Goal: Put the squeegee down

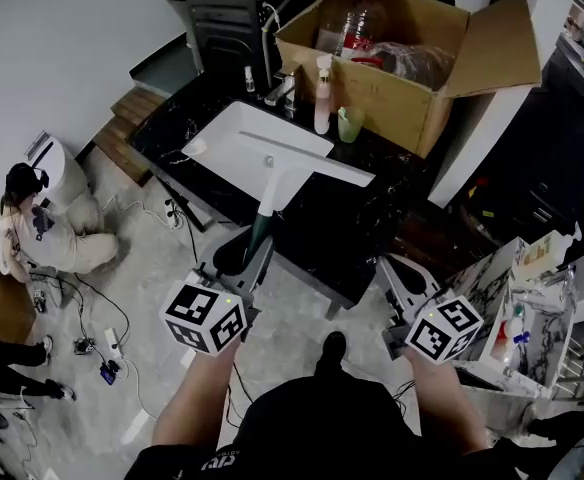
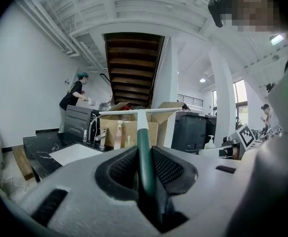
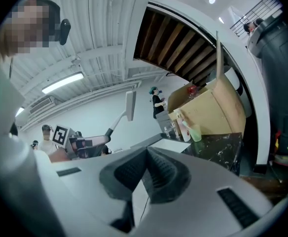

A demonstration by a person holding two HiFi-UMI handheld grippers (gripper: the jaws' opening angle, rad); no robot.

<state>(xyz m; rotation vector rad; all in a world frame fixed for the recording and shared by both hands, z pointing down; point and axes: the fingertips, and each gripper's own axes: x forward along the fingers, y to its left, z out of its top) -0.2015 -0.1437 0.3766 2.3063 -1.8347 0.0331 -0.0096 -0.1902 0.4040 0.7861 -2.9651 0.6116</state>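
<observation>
The squeegee [image 1: 272, 193] has a dark green handle, a white neck and a long white blade. My left gripper [image 1: 251, 255] is shut on the green handle [image 2: 144, 154], and the blade [image 2: 139, 111] sticks out ahead, level, above the black counter [image 1: 352, 238] by the white sink [image 1: 242, 143]. The right gripper view shows the squeegee [image 3: 128, 105] from the side, raised in the left gripper. My right gripper [image 1: 404, 280] hangs off the counter's near right corner, its jaws [image 3: 146, 154] shut with nothing between them.
An open cardboard box [image 1: 402, 78] stands at the back of the counter, with a pink bottle [image 1: 322, 93], a green cup [image 1: 349, 125] and a tap [image 1: 282, 90] beside it. A person crouches on the floor at left [image 1: 42, 228]. Cluttered shelving [image 1: 532, 308] stands at right. Cables lie on the floor.
</observation>
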